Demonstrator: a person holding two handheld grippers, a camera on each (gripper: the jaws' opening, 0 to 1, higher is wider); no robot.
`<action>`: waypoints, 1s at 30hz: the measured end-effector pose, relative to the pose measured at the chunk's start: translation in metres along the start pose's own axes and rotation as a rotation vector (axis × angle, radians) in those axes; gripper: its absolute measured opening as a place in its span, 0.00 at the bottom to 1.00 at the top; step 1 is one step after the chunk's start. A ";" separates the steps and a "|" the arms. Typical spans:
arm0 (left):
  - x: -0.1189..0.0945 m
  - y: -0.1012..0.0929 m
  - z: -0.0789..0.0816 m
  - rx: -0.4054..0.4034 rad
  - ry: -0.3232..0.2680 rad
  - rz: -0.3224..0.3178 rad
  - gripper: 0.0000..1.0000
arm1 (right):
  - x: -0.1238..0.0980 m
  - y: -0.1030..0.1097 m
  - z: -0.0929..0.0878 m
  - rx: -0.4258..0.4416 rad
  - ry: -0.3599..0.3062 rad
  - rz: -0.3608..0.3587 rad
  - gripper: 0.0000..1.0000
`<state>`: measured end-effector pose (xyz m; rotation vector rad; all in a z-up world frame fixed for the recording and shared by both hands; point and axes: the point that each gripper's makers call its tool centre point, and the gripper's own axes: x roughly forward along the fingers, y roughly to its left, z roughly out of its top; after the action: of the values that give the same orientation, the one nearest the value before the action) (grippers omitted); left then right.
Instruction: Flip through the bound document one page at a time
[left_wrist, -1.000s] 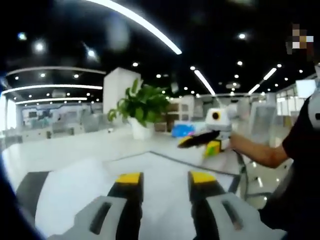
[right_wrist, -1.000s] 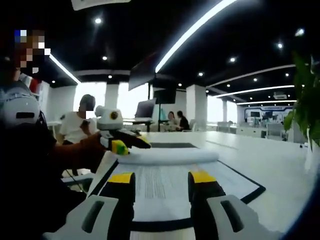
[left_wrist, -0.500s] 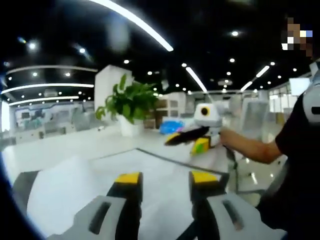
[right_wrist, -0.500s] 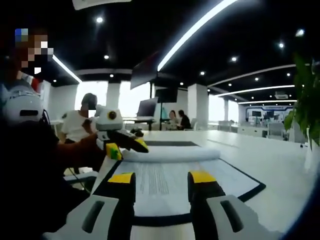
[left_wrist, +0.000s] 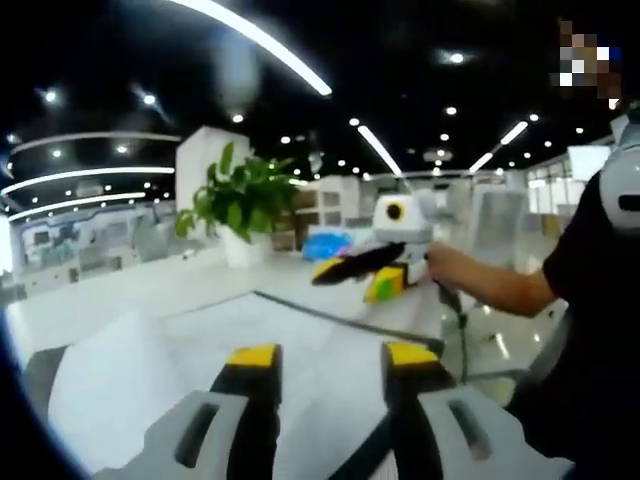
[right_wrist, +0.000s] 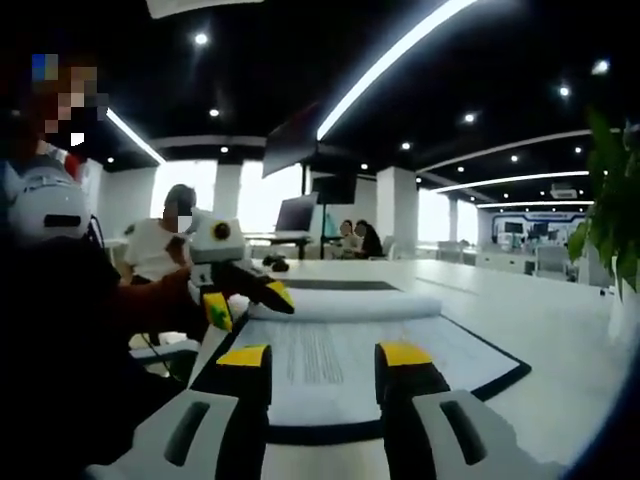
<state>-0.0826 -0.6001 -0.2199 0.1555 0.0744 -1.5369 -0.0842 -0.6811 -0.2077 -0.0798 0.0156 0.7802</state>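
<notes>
The bound document (right_wrist: 345, 345) lies open on a dark-edged mat (right_wrist: 505, 375) on the long white table (right_wrist: 560, 320), and everything else is best placed from it. In the right gripper view its printed page faces up, with a white roll of turned pages (right_wrist: 345, 304) curled along its far edge. The right gripper (right_wrist: 325, 358) hovers over the near part of that page, its two yellow-tipped jaws standing apart with nothing between them. The left gripper (right_wrist: 243, 292) is at the left end of the roll, held by a person's hand (right_wrist: 165, 300); its dark jaws with yellow-green tips are spread wide, one reaching onto the roll, though whether it touches the paper cannot be told. In the left gripper view the left gripper (left_wrist: 328, 358) is likewise released, jaws apart above the pale, blurred sheet of the document (left_wrist: 190, 350). Beyond the document's far side there, the right gripper (left_wrist: 372, 272) hangs in the air in a hand (left_wrist: 450, 272), jaws open. A potted plant (left_wrist: 240, 200) stands on the table past the document. Behind the document, seated people (right_wrist: 355, 240) are at a distant desk.
</notes>
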 end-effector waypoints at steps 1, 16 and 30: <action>0.001 -0.001 -0.001 0.000 0.001 -0.003 0.40 | -0.001 0.001 0.000 -0.001 0.000 0.002 0.44; 0.013 -0.023 -0.007 0.025 0.026 -0.069 0.42 | 0.002 0.006 -0.004 -0.009 0.009 0.007 0.43; 0.022 -0.030 -0.021 0.076 0.090 -0.092 0.44 | 0.004 0.012 -0.004 -0.012 0.007 0.008 0.43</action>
<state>-0.1110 -0.6198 -0.2460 0.2854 0.0960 -1.6246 -0.0902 -0.6701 -0.2127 -0.0936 0.0183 0.7877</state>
